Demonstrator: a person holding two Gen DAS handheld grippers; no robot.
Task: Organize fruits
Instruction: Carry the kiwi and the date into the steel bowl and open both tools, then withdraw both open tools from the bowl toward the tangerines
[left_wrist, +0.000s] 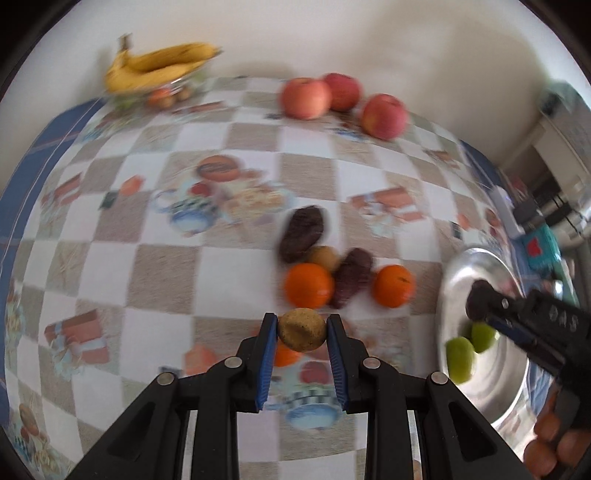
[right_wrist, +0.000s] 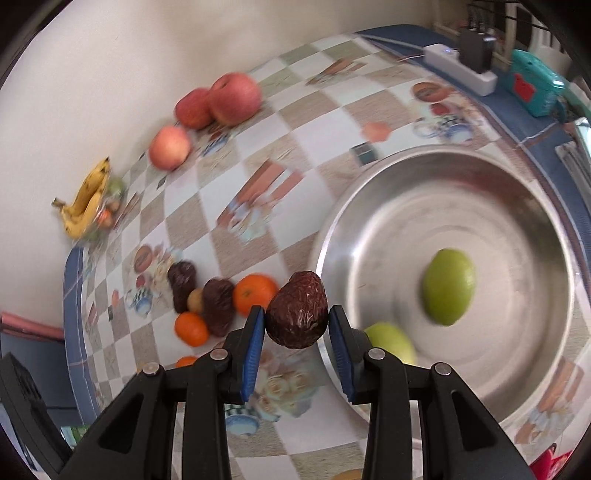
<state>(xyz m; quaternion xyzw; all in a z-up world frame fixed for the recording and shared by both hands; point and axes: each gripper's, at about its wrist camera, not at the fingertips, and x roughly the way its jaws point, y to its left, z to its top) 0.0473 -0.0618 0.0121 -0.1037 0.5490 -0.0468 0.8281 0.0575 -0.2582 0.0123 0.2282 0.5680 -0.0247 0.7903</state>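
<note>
A: Biggest thing?
B: The steel basin (right_wrist: 436, 177), two green fruits (right_wrist: 448, 286) inside, at four o'clock.
A: Grippers?
B: Right gripper (right_wrist: 297, 325) clamps a dark wrinkled fruit (right_wrist: 297, 314) at the basin's nine o'clock rim; left gripper (left_wrist: 302, 328) pinches a small brown fruit (left_wrist: 302, 328).

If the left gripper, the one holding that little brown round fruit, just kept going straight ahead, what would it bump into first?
Probably the nearer round orange tangerine, which lies directly beyond the left gripper and its small brown round fruit. Depth is unclear; held high, it could pass over.
</note>
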